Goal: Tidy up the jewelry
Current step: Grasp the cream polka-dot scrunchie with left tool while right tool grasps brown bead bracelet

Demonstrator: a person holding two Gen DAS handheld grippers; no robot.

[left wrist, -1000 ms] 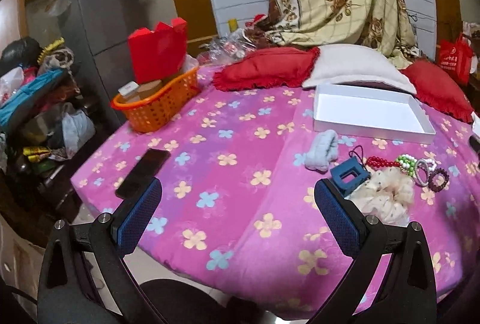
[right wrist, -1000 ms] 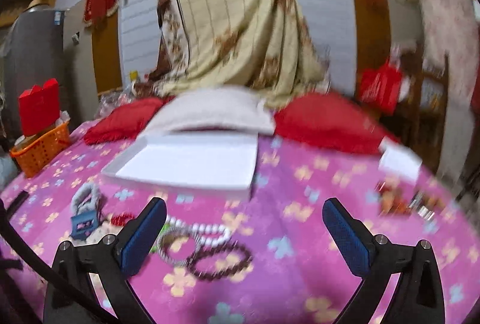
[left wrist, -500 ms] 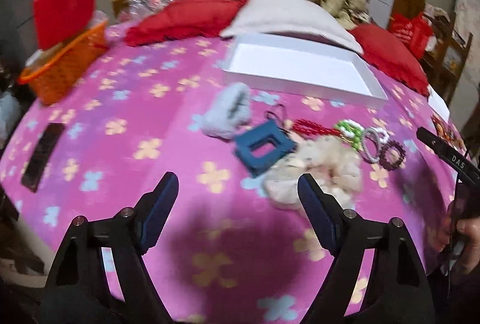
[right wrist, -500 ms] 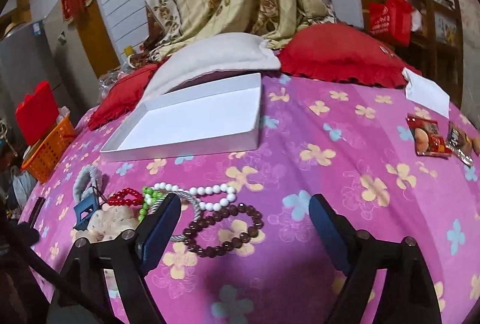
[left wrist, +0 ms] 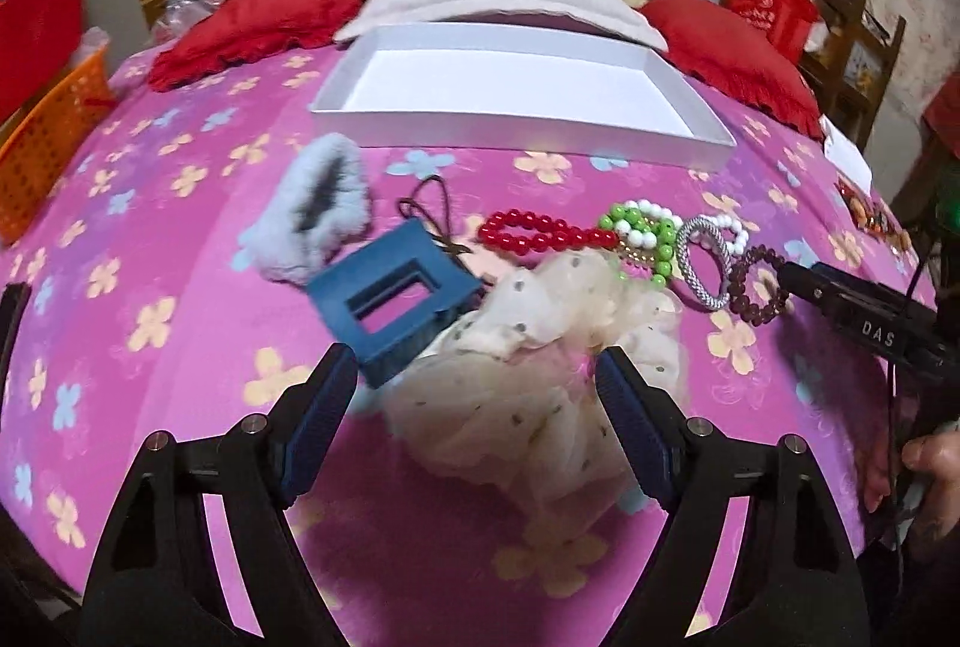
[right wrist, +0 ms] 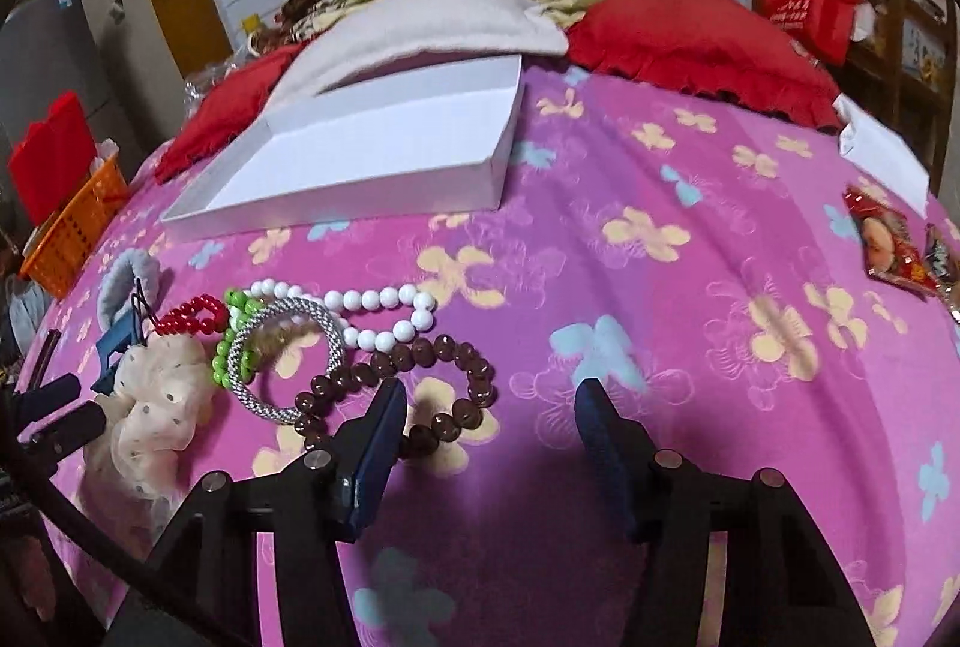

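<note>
Cream gauze, the scrunchie point(left wrist: 528, 347) lies on the flowered cloth between the spread fingers of the left gripper point(left wrist: 474, 407), which grips nothing. It looks soft and light, best pinched at its bunched middle. A blue hair clip point(left wrist: 390, 299) touches its left edge and could get caught along with it. The right gripper point(right wrist: 486, 443), also released and empty, hangs over the brown bead bracelet point(right wrist: 420, 383); those beads may roll. The white box point(left wrist: 522, 89) waits beyond.

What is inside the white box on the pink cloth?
The white box shows only a bare white floor; no jewelry lies in it. In the left wrist view its near wall hides a thin strip of floor; the right wrist view shows that strip bare too.
</note>
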